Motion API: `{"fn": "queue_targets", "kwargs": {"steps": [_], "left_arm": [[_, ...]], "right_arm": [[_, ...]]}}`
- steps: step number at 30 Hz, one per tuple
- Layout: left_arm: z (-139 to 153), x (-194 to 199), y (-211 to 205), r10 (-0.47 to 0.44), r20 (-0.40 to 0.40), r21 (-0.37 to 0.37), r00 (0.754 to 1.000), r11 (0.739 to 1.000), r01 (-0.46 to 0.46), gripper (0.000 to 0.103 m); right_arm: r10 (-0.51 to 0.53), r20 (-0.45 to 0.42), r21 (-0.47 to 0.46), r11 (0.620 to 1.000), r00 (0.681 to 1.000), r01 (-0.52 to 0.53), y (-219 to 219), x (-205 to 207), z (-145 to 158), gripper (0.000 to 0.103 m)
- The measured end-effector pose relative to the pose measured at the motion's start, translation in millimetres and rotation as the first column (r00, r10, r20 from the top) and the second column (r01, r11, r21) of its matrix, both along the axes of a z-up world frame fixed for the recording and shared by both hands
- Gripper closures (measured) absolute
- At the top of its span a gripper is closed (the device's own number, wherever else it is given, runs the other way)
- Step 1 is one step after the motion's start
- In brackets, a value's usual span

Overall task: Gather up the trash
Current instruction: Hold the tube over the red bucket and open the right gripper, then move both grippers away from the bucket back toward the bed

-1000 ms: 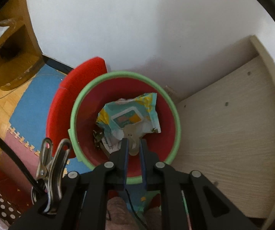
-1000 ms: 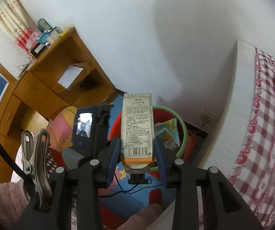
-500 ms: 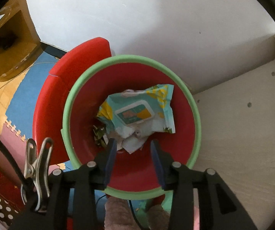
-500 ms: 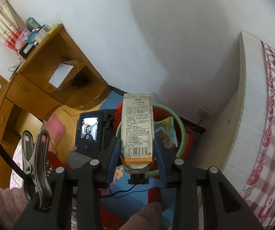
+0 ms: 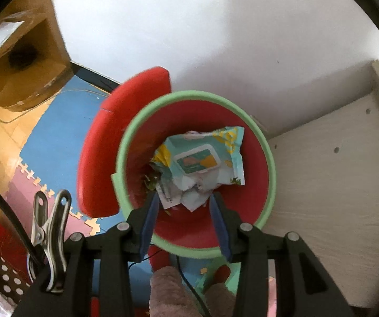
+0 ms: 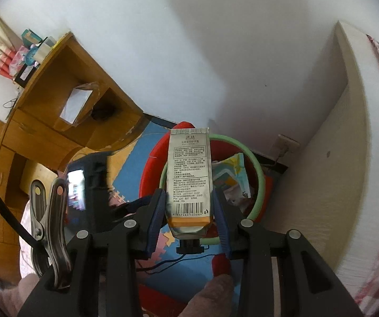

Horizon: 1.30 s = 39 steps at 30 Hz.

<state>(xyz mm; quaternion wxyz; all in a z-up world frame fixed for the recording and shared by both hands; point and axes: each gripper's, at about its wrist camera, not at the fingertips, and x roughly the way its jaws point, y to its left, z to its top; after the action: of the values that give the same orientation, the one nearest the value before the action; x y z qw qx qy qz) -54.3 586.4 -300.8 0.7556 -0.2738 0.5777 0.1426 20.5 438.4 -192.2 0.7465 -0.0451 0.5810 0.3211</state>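
Tongs first: your left tongs (image 5: 184, 211) point down into the red bin (image 5: 253, 145), parted with nothing between the pads, above the teal wipes pack (image 5: 202, 158) and torn paper lying inside. Your right tongs (image 6: 188, 211) are clamped on a silver tube (image 6: 189, 174), which stands upright between the blue pads with its crimped end up and black cap down. That tube sits in front of the green bin rim (image 6: 258, 174). Left of the bin lie foam floor mats (image 5: 49, 142); right of it, a pale bed frame (image 5: 321, 174).
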Motion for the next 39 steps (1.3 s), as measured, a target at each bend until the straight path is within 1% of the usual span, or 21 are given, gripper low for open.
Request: {"fn": "queue_targets", "kwargs": {"steps": [5,7,9,12,15,21,25,32,34,38,39], "left_arm": [[20,-24,20,0.071,0.014,0.018,0.997,0.997,-0.071,0.061],[27,-33,27,0.096,0.023,0.026,0.995,0.995,-0.096,0.061],[32,-41,34,0.121,0.032,0.027,0.992,0.992,-0.122,0.061],[36,-48,40,0.144,0.038,0.018,0.989,0.989,-0.145,0.061],[38,-53,45,0.159,0.044,0.009,0.986,0.987,-0.159,0.061],[38,-62,51,0.183,0.043,-0.002,0.982,0.983,-0.183,0.061],[33,-68,56,0.179,0.034,0.003,0.983,0.984,-0.179,0.061],[29,-72,63,0.184,0.019,0.008,0.983,0.983,-0.184,0.061],[30,-72,64,0.182,0.020,0.012,0.983,0.983,-0.182,0.061],[34,-70,62,0.171,0.024,0.028,0.985,0.985,-0.172,0.061],[35,-69,61,0.168,0.026,0.031,0.985,0.985,-0.169,0.061]], "right_arm": [[0.008,-0.031,-0.046,0.999,0.999,-0.009,21,0,-15,0.066],[0.013,-0.050,-0.082,0.996,0.999,-0.017,32,0,-25,0.066],[0.004,-0.082,-0.108,0.994,0.997,-0.013,43,1,-39,0.066],[-0.011,-0.101,-0.142,0.990,0.995,-0.004,54,1,-59,0.066],[-0.027,-0.131,-0.172,0.985,0.991,0.004,64,2,-78,0.066],[-0.040,-0.155,-0.234,0.972,0.987,0.002,75,1,-108,0.066],[-0.033,-0.163,-0.260,0.965,0.986,-0.011,77,4,-121,0.066],[-0.076,-0.203,-0.271,0.962,0.976,0.019,71,11,-134,0.065],[-0.087,-0.202,-0.276,0.961,0.975,0.029,69,12,-134,0.064],[-0.105,-0.200,-0.276,0.960,0.974,0.046,66,14,-133,0.050],[-0.106,-0.198,-0.275,0.960,0.974,0.049,66,13,-132,0.049]]}}
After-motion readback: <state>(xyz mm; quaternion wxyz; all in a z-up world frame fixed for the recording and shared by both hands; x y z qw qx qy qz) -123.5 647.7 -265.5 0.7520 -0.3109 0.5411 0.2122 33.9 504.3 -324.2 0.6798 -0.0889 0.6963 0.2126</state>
